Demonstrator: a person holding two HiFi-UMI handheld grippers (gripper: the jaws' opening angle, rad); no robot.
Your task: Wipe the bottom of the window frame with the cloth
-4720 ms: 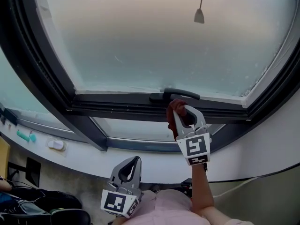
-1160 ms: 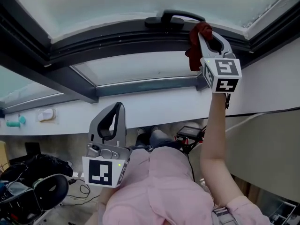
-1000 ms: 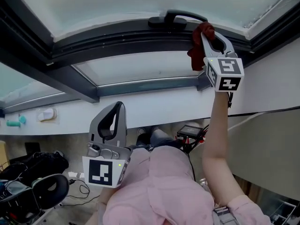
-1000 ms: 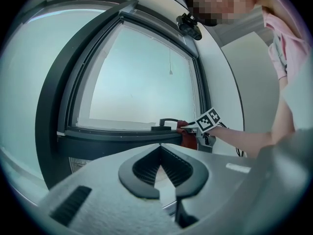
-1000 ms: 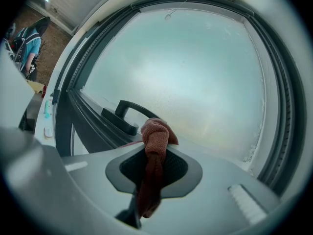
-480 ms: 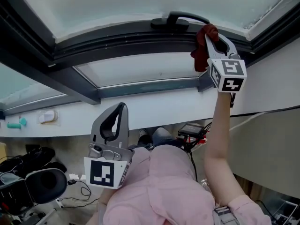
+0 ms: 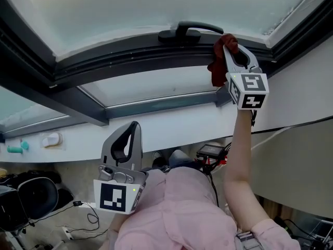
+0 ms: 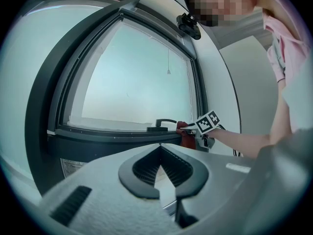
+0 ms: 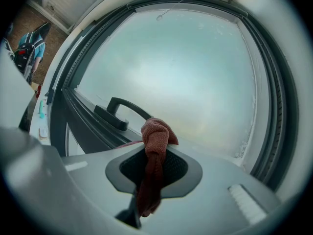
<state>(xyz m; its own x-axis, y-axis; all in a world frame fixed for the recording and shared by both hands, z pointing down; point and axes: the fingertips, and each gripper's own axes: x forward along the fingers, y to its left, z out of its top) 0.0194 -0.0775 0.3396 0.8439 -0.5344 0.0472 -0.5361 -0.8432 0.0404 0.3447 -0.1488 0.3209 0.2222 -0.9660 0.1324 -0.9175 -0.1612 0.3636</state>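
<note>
Right gripper [image 7: 227, 44]: upper right of the head view, raised on an outstretched arm. Jaws clamped on the cloth [image 9: 155, 132]. A red bunched knot sticks out past the jaw tips and the rest hangs down between the pads.

Cloth position: the knot sits at the bottom rail of the window frame [image 7: 125, 59], just right of the black handle [image 7: 186, 30]. Whether it touches the handle cannot be told. The frame's right corner is near, further to the right.

Left gripper [image 7: 133, 126]: lower centre-left of the head view, held low by the person's torso, well apart from the frame. Its own view shows the jaws together at the tips with nothing between them.

Edges and room:
- The dark rail runs left from the handle, bare, to the upper-left edge of the frame.
- Below it is a lower pane, then the white sill [image 7: 171, 125].
- At the sill's far left are a small white object [image 7: 51, 139] and a teal one [image 7: 15, 149].
</note>
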